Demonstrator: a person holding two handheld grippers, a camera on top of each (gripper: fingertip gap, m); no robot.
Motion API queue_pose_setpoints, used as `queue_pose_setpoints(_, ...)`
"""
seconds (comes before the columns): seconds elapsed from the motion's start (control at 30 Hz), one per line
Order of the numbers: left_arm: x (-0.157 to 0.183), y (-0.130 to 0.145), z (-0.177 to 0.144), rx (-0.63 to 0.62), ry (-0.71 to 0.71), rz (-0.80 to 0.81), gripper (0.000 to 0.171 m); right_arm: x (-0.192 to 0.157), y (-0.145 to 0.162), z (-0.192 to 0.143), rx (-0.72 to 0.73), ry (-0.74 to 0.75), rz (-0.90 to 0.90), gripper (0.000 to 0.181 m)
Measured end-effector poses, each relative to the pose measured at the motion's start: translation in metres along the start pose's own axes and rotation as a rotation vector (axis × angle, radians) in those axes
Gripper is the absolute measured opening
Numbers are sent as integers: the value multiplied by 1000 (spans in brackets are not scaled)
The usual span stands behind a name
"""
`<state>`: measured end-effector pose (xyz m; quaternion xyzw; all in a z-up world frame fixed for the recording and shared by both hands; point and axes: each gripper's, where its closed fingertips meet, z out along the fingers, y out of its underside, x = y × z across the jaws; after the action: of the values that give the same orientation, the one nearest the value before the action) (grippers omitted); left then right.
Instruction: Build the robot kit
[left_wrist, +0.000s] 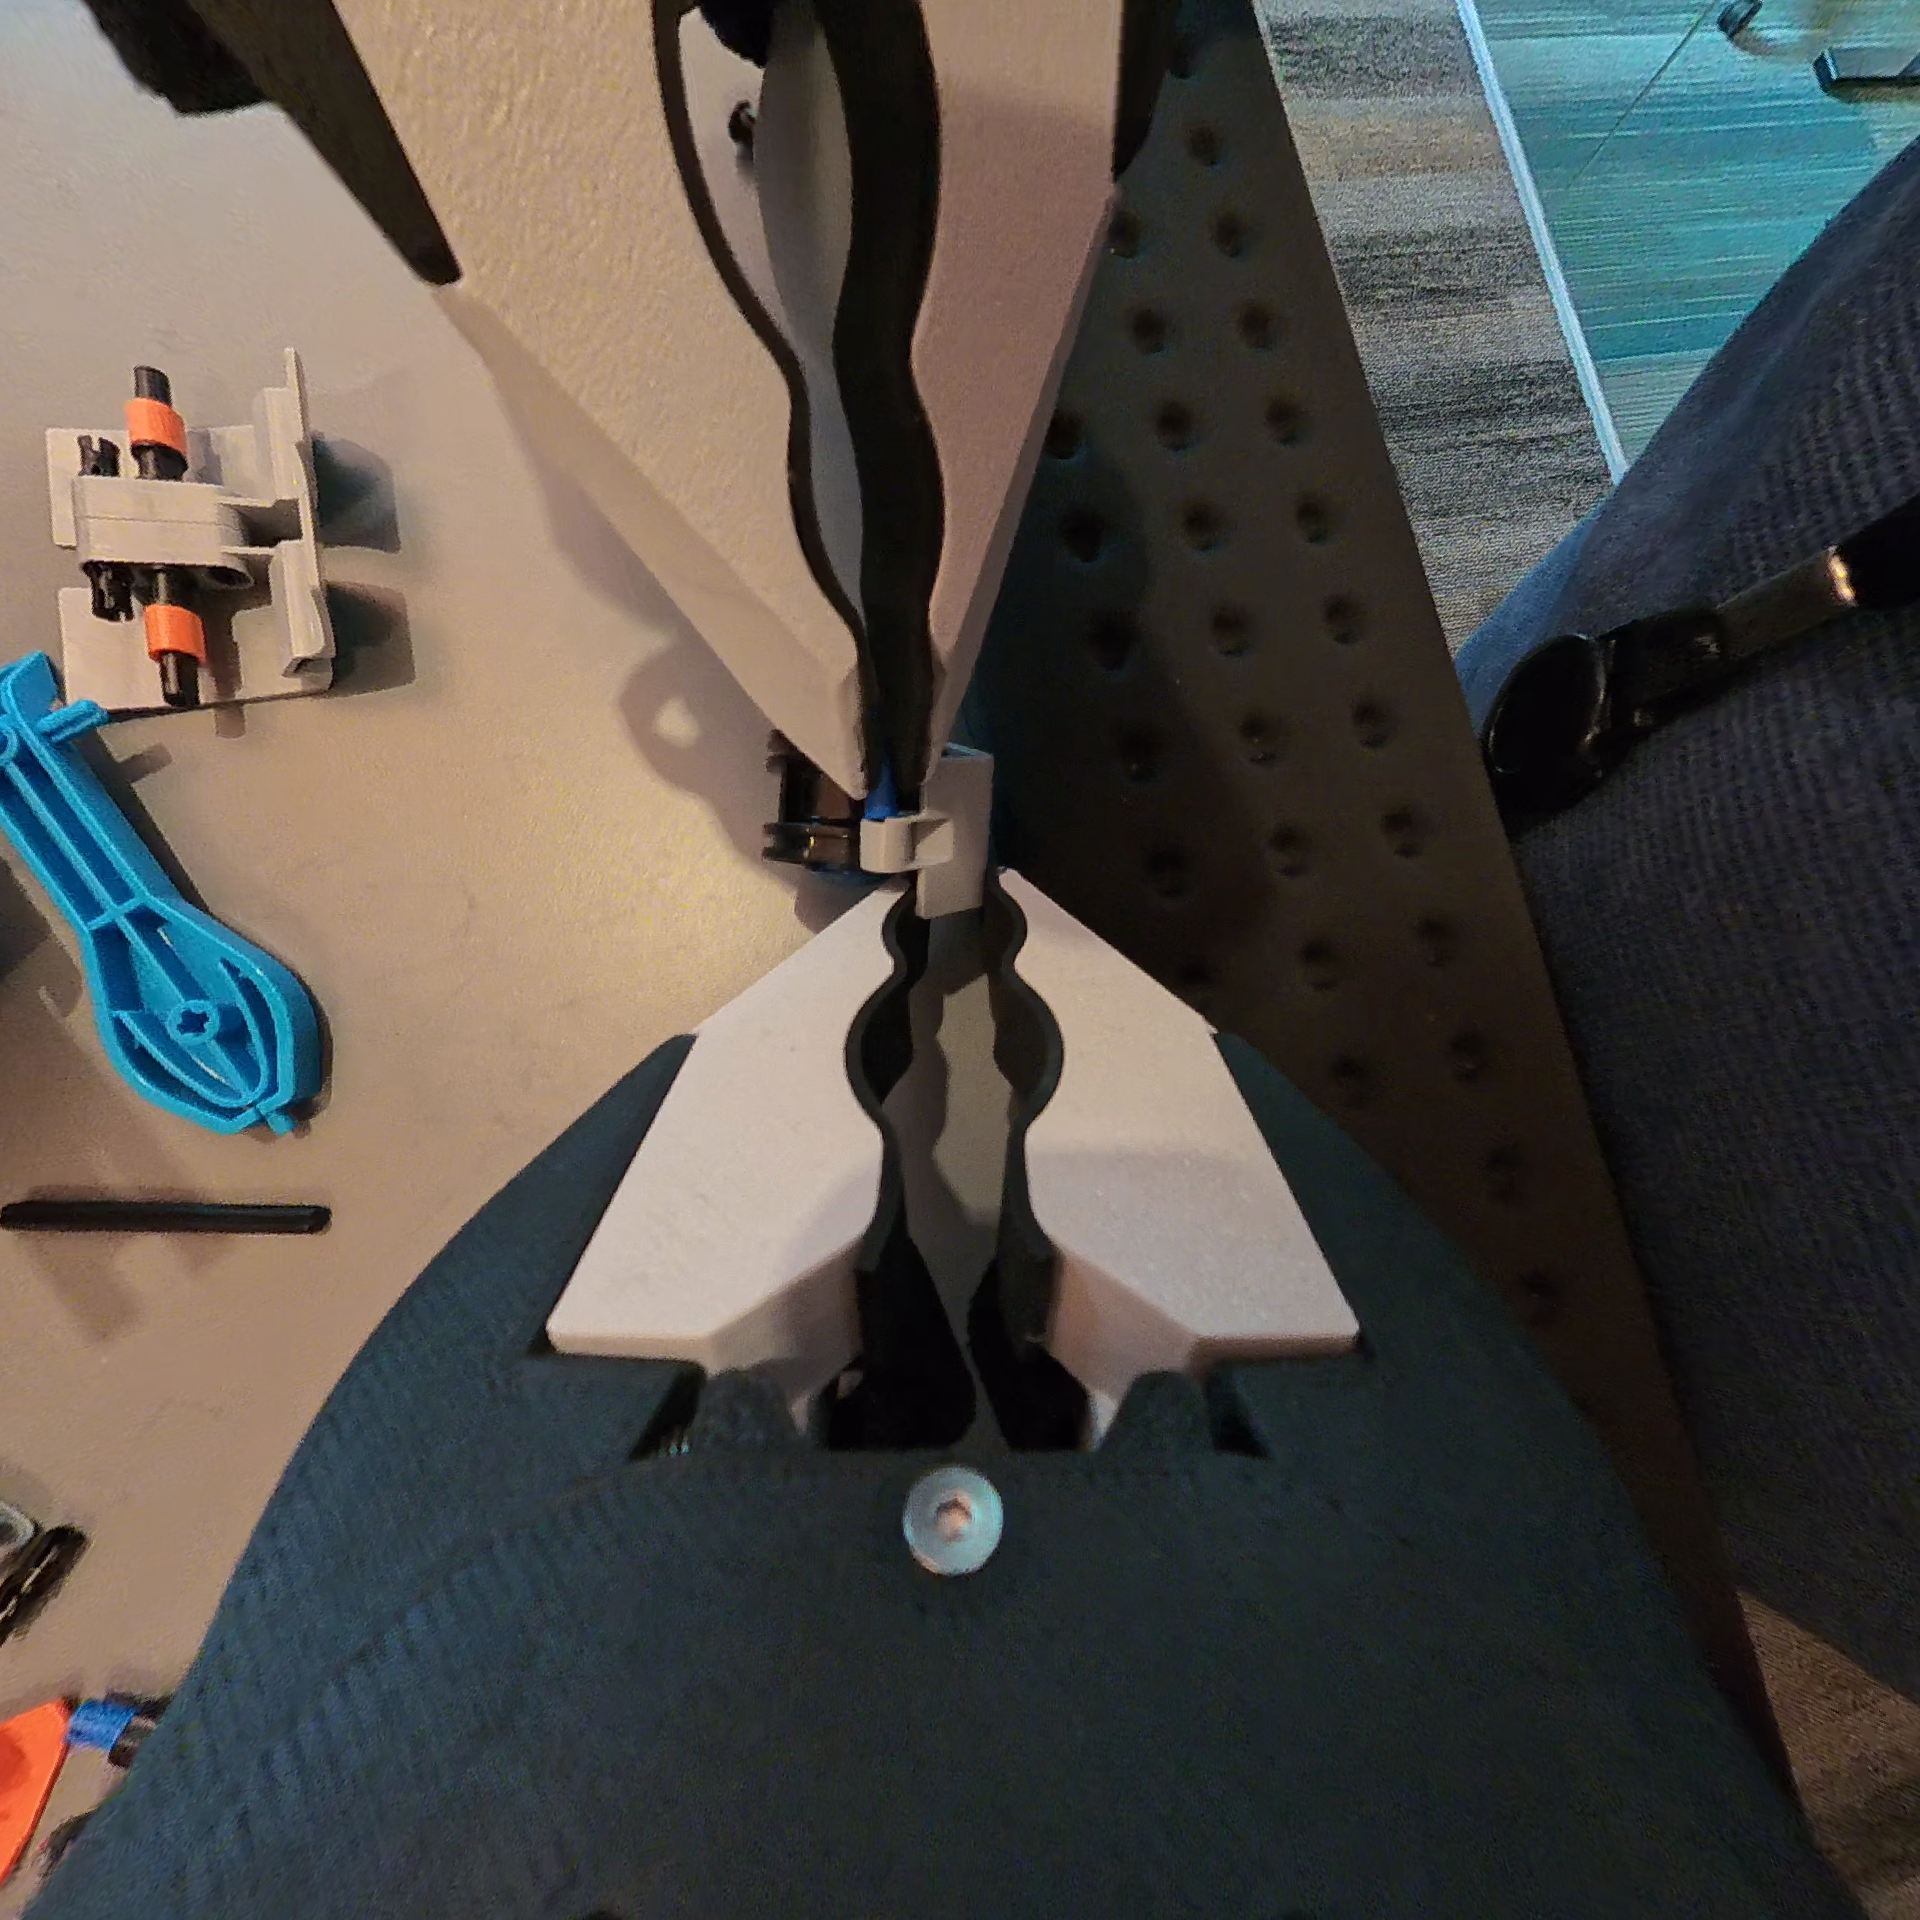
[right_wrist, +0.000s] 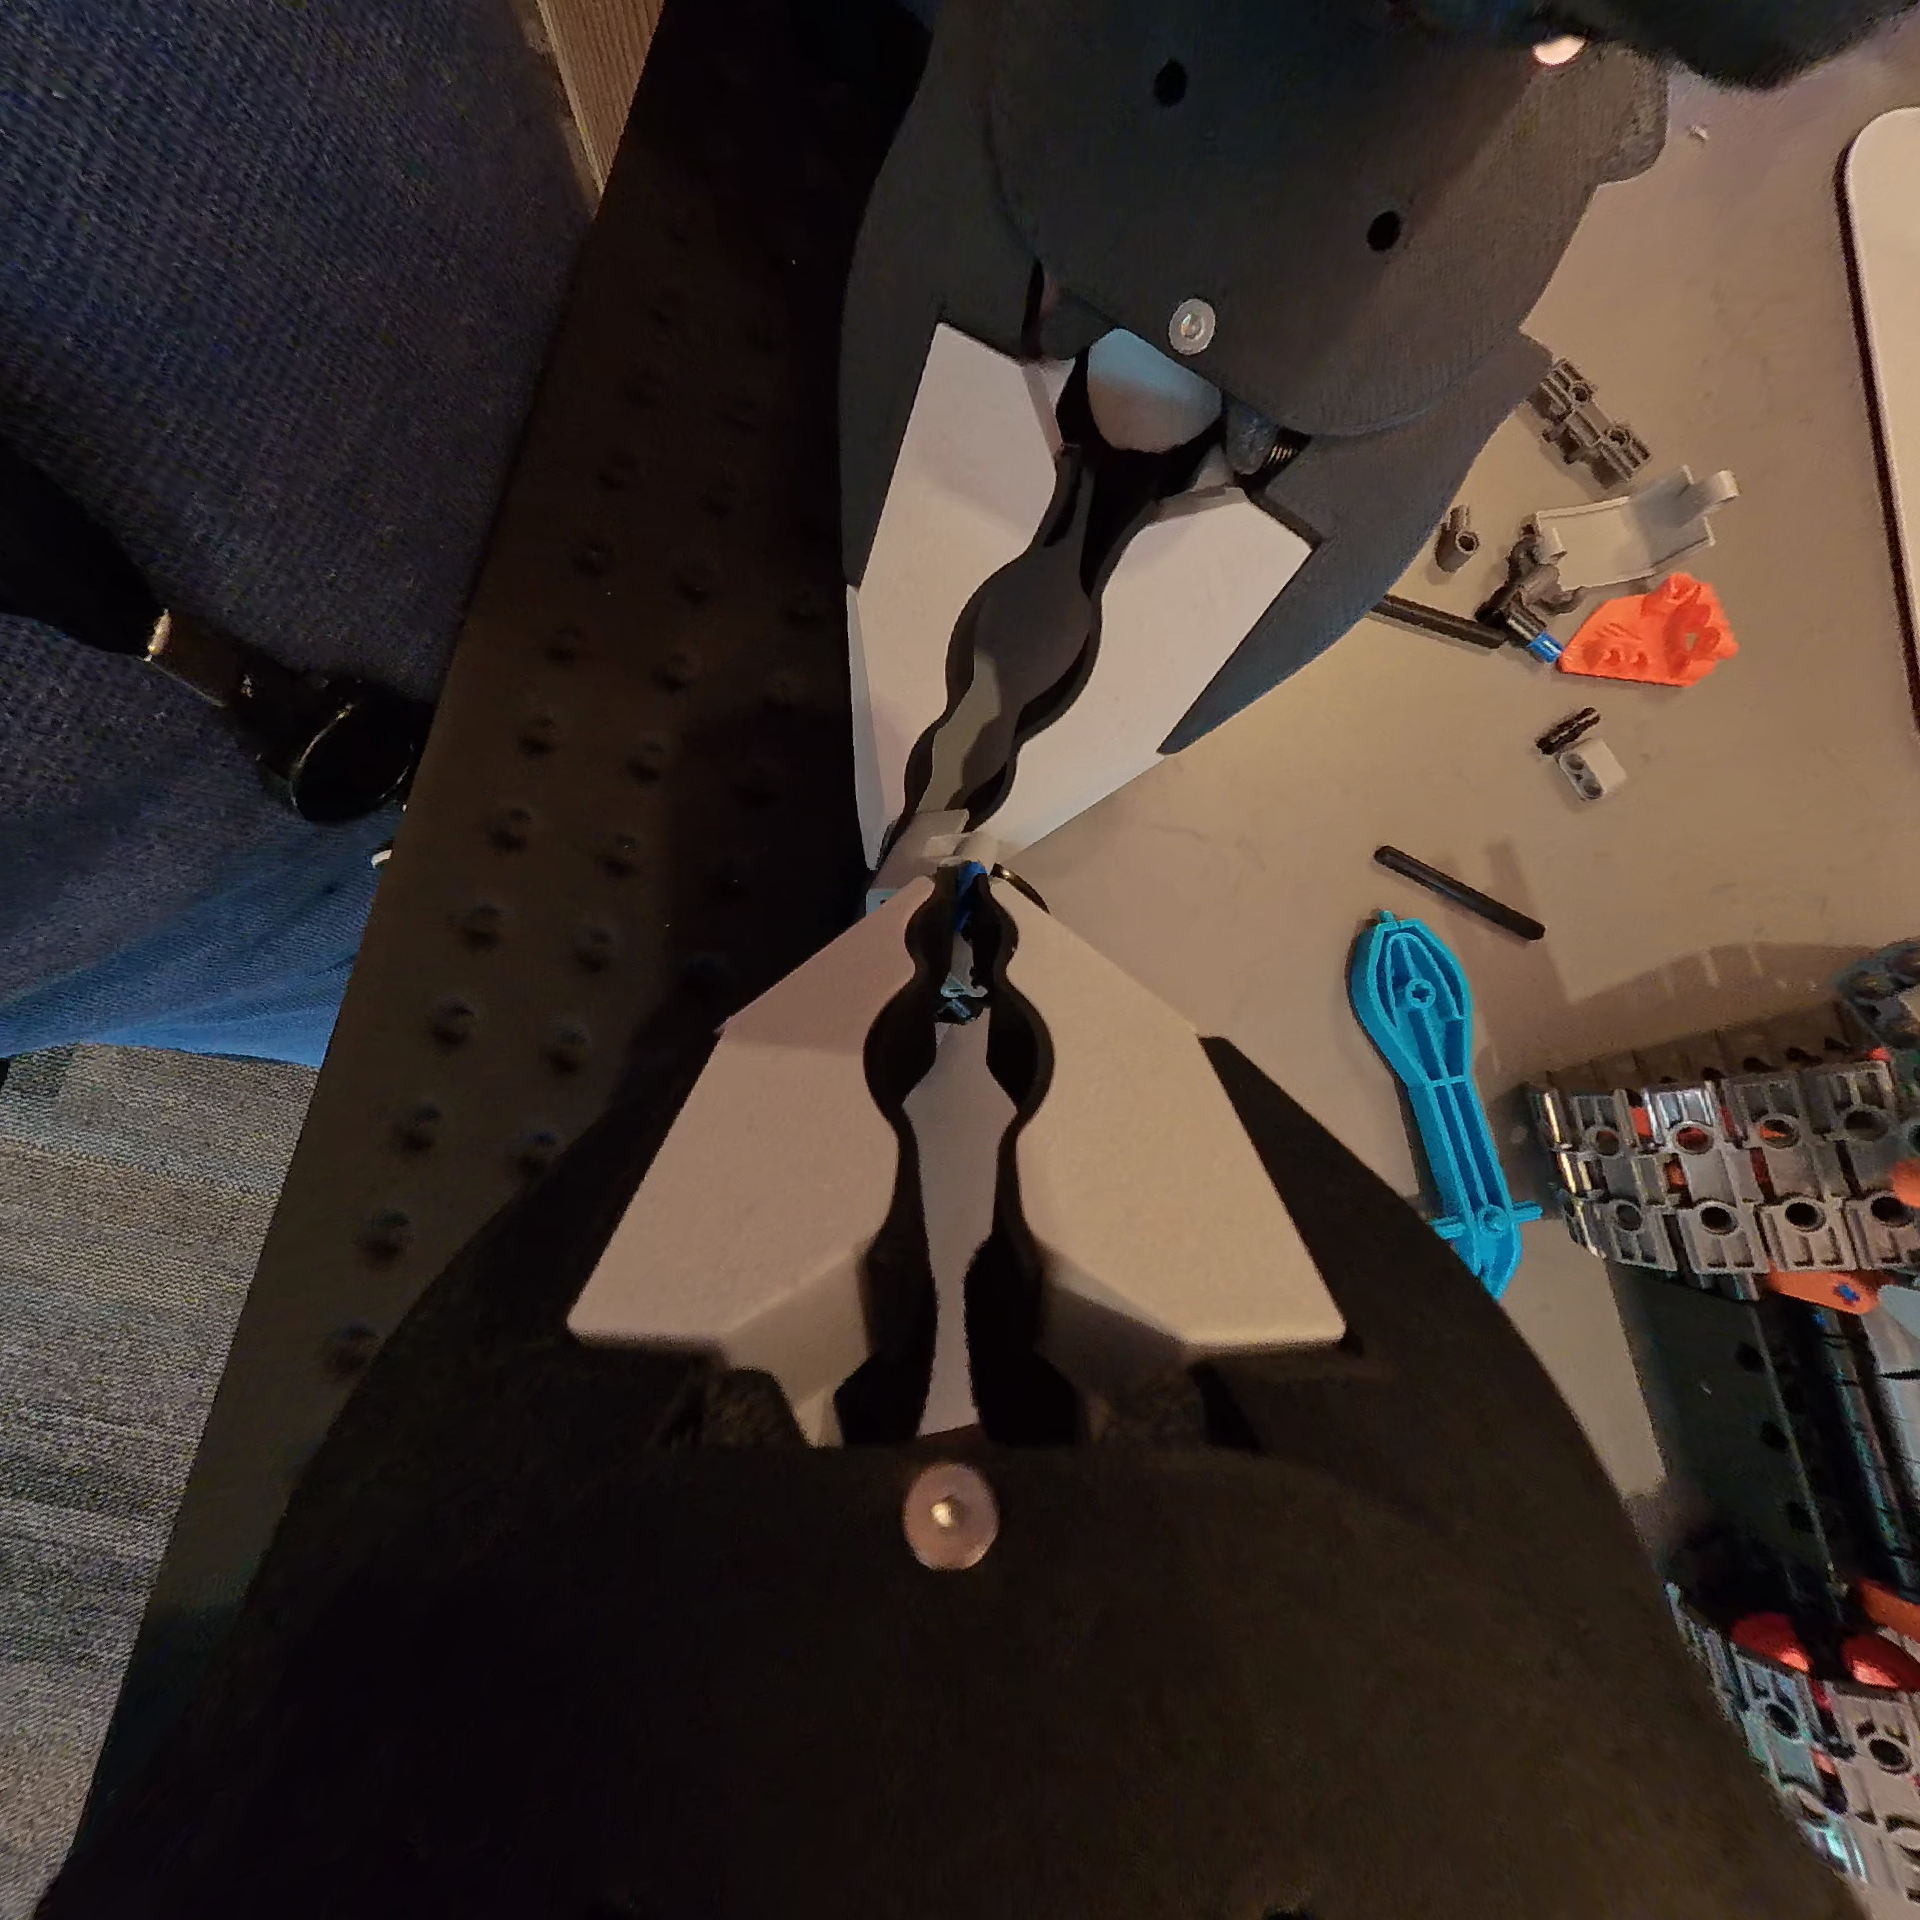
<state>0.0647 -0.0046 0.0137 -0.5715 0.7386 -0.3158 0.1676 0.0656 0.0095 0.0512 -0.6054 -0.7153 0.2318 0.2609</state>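
Note:
My left gripper is shut on a small grey building-toy connector and holds it above the table edge. My right gripper meets it tip to tip and is shut on a small blue pin. In the left wrist view the right gripper comes in from the top, with the blue pin pressed against the grey connector. A black ringed part sits just beside them. In the right wrist view the left gripper comes from above with the grey connector.
On the beige table lie a blue separator tool, a black axle, a grey assembly with orange bushes, an orange piece and a grey track assembly. A black perforated strip borders the table beside a person's lap. There is about 4 cm between the tips of the two grippers. My right tips are roughly 12 cm from the black axle. It turns up in the left wrist view as well.

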Motion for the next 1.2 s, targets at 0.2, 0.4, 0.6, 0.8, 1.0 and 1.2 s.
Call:
queue_pose_setpoints(0.2,-1,-1,1,-6,-12,17,6,-2,1,-1,-33,2,10,0)
queue_pose_setpoints(0.4,-1,-1,3,-30,-33,43,5,-5,2,0,-82,-23,28,0)
queue_pose_setpoints(0.6,-2,-1,3,-52,-66,71,5,-3,2,2,-118,-41,85,0)
queue_pose_setpoints(0.8,-3,0,4,-88,-104,110,5,-1,1,4,-134,-57,138,0)
queue_pose_setpoints(1.0,-4,2,5,-52,-87,87,3,-4,-6,2,-31,-60,156,8)
queue_pose_setpoints(1.2,-5,1,2,-49,-81,75,4,-1,-1,-12,30,-19,129,13)
